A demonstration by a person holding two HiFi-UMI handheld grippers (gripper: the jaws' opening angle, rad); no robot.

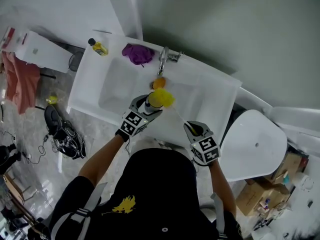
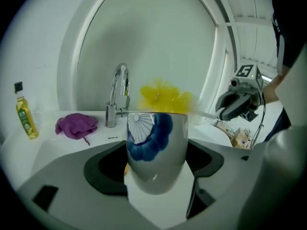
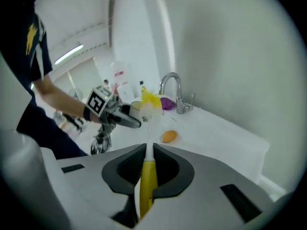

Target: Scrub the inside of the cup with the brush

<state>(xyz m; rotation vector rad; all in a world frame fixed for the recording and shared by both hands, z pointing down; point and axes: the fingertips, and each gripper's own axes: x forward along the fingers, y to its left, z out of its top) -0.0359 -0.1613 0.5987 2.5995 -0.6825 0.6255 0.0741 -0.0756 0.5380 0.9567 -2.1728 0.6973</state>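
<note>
Cup [image 2: 156, 152] interior hidden by its own wall; brush [image 2: 165, 98] bristle base concealed behind cup rim; handle end buried in right tool [image 3: 147, 150]; bottle [image 2: 25, 119] label too small to read.

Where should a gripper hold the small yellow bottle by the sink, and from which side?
Probably the bottle by its body below the cap, jaws level, coming from the basin side: it stands upright, and the purple cloth lies apart from it.
</note>
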